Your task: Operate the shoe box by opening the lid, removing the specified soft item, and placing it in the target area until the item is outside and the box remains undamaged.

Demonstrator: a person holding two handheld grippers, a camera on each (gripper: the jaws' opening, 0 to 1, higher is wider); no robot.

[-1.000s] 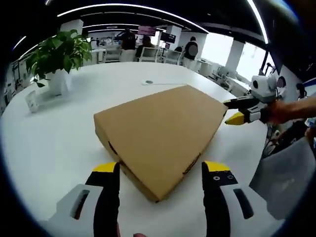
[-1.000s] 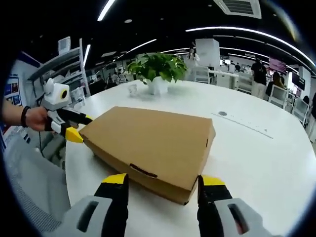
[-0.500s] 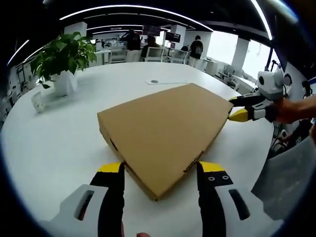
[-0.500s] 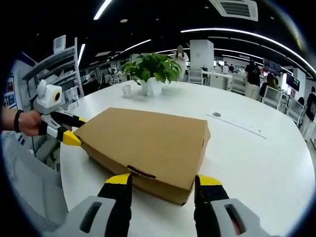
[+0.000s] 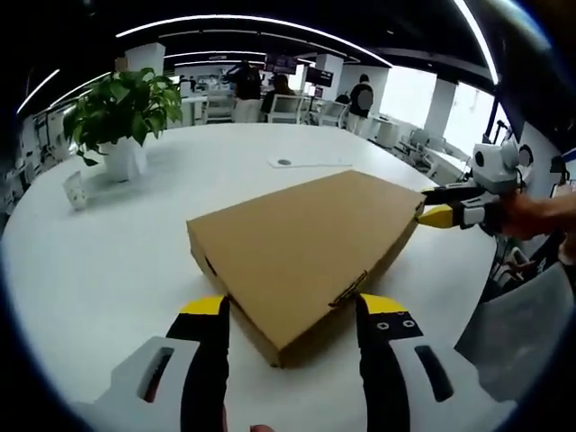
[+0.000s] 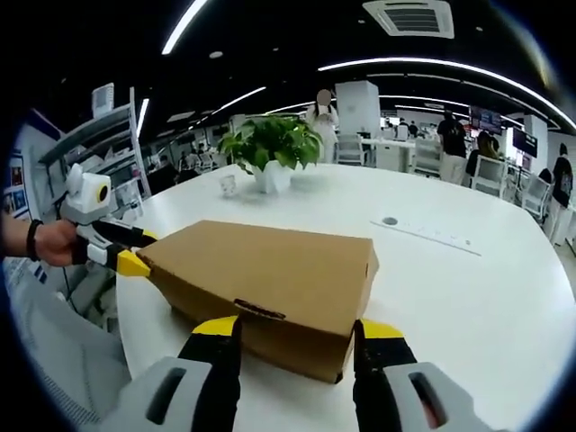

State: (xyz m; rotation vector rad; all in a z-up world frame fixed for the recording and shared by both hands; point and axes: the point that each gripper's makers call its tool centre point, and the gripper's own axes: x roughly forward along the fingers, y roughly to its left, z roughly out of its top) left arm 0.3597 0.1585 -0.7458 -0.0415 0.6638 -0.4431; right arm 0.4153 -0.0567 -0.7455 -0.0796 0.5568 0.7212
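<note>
The closed cardboard shoe box (image 5: 306,243) lay on the round white table (image 5: 108,261), lid down. My left claw (image 5: 292,310) was spread wide, one jaw either side of the box's near corner. My right claw (image 6: 297,331) was likewise released, straddling the box's front edge by the lid tab (image 6: 259,311). A potted plant (image 6: 270,148) stood well behind the box.
</note>
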